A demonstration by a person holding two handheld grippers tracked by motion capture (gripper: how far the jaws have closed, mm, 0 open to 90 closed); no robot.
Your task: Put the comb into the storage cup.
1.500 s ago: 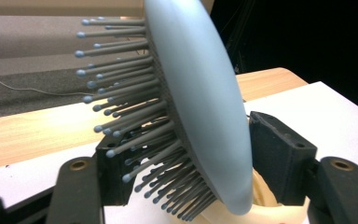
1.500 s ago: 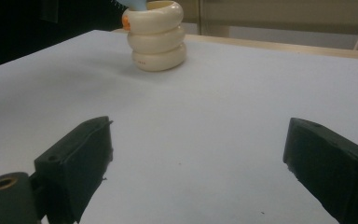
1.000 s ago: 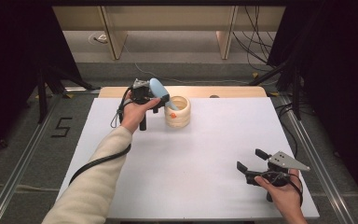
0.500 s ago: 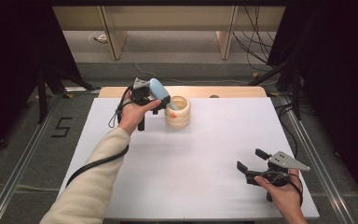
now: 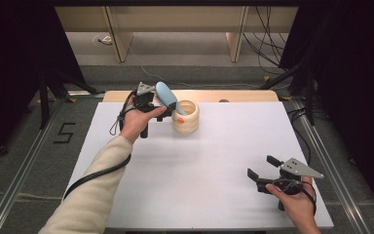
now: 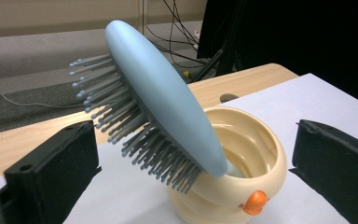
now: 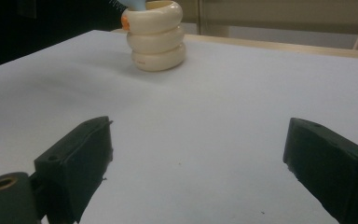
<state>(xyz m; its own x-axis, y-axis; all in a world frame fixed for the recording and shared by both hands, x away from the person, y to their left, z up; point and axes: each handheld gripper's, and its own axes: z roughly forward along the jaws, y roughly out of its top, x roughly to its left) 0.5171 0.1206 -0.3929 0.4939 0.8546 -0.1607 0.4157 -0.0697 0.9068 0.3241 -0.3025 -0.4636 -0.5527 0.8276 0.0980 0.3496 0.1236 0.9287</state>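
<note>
A cream ribbed cup [image 5: 185,120] stands at the back of the white table, with a small orange knob [image 6: 254,203] on its side. A light blue hairbrush [image 5: 166,97] rests with its handle in the cup and its bristled head [image 6: 161,105] leaning out to the left. My left gripper [image 5: 161,105] is just left of the cup, open; its jaws stand wide on either side of the brush [image 6: 193,154] without touching it. My right gripper [image 5: 261,165] is open near the front right edge, with nothing between its jaws [image 7: 196,154]. The cup [image 7: 154,35] sits far ahead of it.
A white sheet [image 5: 214,161] covers the tabletop, and a wooden strip [image 5: 243,96] shows along the back edge. Beyond the table are a grey floor, cables and wooden furniture legs. Dark curtains flank both sides.
</note>
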